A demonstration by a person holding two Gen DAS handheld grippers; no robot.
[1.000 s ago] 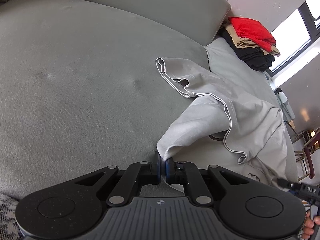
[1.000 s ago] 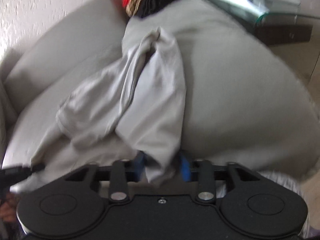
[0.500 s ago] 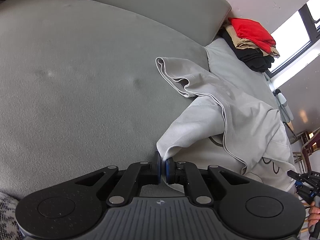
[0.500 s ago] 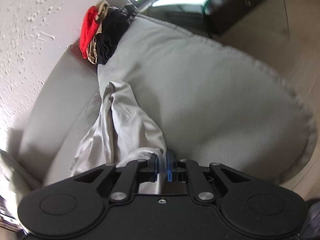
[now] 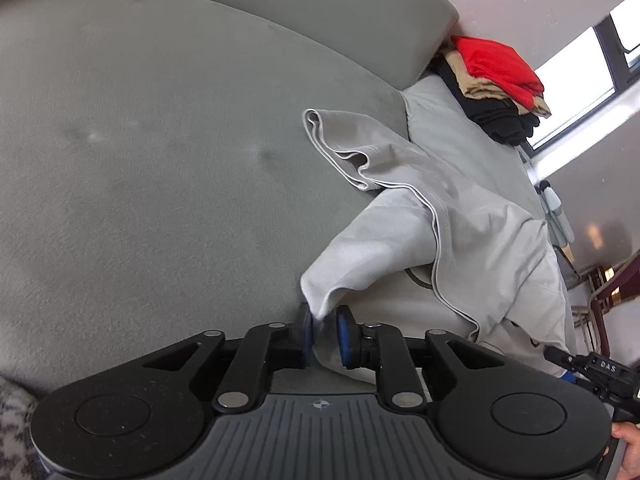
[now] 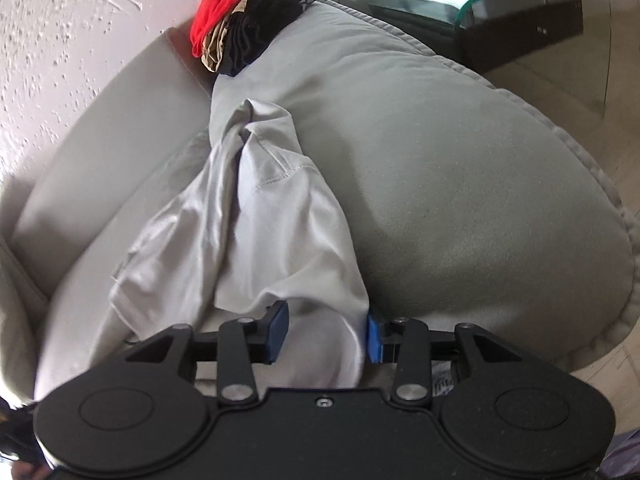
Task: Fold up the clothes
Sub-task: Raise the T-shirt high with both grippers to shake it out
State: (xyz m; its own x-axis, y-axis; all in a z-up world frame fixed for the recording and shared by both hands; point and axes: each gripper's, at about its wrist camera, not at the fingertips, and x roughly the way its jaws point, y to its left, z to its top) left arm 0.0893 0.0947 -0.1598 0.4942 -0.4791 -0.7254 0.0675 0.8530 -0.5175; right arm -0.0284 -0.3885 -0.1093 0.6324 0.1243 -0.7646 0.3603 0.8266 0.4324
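1. Light grey garment point(image 5: 472, 216) lies crumpled on the grey sofa seat point(image 5: 160, 160), spread from the seat cushion over onto the next cushion point(image 6: 460, 184) to its right.
2. L gripper point(image 5: 325, 336) sits at bottom centre of the left wrist view, jaws opening. One corner of the garment hangs down btwn the blue pads point(image 5: 343, 332); a narrow gap shows on both sides, pads no longer pressing the cloth.
3. From that corner the fabric rises up and right, w/ a hemmed edge folded over itself further back.
4. R gripper point(image 6: 325, 334) is at bottom centre of the right wrist view, jaws opening, gap clearly wider than the L one. A fold of the garment point(image 6: 256, 240) drapes btwn its pads; the right-hand pad is partly hidden by cloth, the left-hand one stands clear of it.
5. In the left wrist view the R gripper point(image 5: 592, 368) shows at the far right edge, just beside the garment's lower right end.
6. Stack of folded clothes point(image 5: 496, 84), red on top, tan then black under, sits at the far end of the sofa, well apart from both grippers.
7. Glass table point(image 6: 560, 4) stands past the cushion.
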